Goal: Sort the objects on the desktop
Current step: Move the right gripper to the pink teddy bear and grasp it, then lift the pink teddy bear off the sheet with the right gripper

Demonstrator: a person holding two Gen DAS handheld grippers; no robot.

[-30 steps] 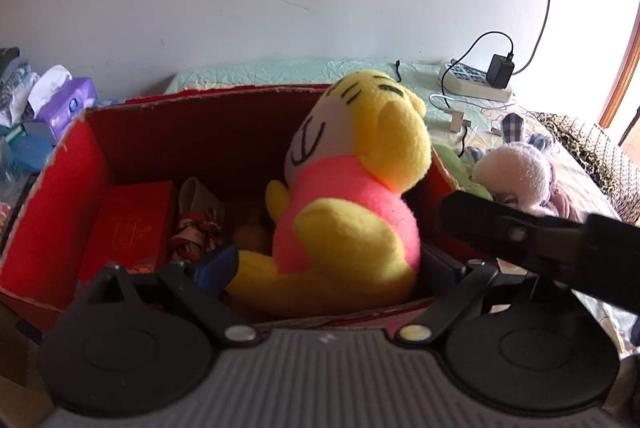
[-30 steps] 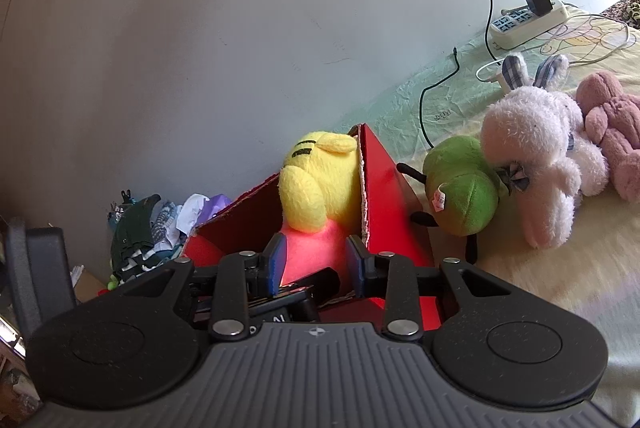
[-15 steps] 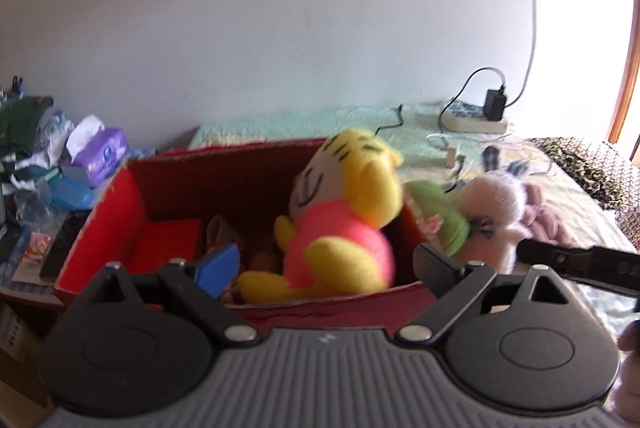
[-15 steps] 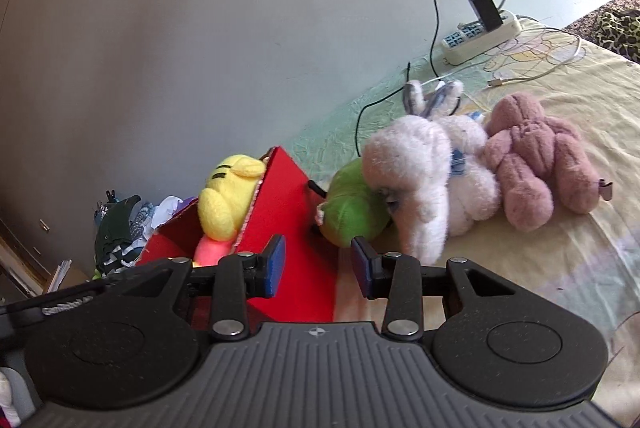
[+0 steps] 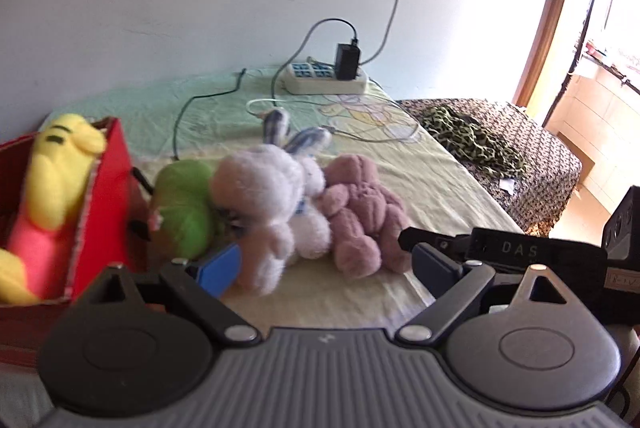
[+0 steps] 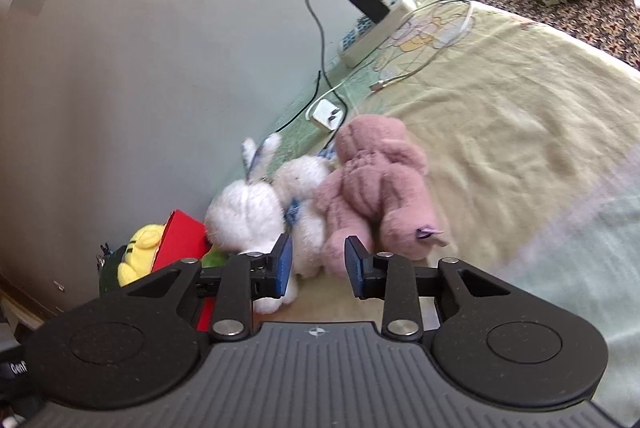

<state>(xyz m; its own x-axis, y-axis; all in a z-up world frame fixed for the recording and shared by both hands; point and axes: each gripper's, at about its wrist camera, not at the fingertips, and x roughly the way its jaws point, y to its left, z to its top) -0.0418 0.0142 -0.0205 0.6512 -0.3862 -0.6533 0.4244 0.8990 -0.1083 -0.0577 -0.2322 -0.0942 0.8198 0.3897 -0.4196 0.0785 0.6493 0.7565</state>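
A yellow and pink plush (image 5: 52, 179) sits inside the red cardboard box (image 5: 106, 211) at the left. Beside the box on the yellow-green cloth lie a green plush (image 5: 182, 203), a white bunny (image 5: 272, 199) and a mauve plush (image 5: 364, 211). My left gripper (image 5: 326, 262) is open, wide apart, just in front of the bunny and the mauve plush. The right gripper (image 6: 318, 264) is open with nothing held, its blue pads (image 6: 284, 262) close before the legs of the bunny (image 6: 248, 216) and the mauve plush (image 6: 376, 183). The right tool (image 5: 520, 256) shows at the left view's right edge.
A white power strip (image 5: 326, 81) with a black charger and loose cables (image 5: 360, 131) lies at the back by the wall. A white plug adapter (image 6: 326, 111) rests behind the plush toys. A leopard-print cloth (image 5: 472, 139) sits on a dark patterned surface to the right.
Both grippers swung right, away from the red box and toward the toys on the cloth. The yellow plush stayed in the box. The right gripper's jaws have opened a little wider.
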